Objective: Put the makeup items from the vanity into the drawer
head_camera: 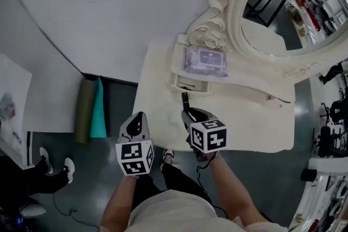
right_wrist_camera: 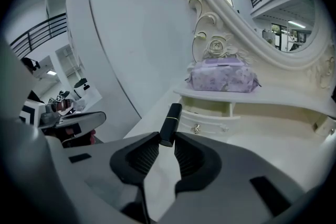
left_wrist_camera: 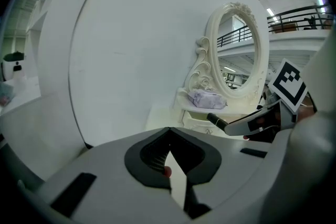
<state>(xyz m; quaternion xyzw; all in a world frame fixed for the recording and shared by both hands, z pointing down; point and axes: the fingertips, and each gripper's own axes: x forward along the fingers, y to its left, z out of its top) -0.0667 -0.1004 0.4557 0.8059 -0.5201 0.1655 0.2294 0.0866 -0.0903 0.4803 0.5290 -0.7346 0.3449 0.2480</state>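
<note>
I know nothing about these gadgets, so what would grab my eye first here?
The big oval mirror in its carved cream frame dominates the back of the vanity, with a lilac pack on the little shelf at its foot. In front, the right hand-held gripper pinches a slim black tube, pointing it towards the small drawer under that shelf.
</note>
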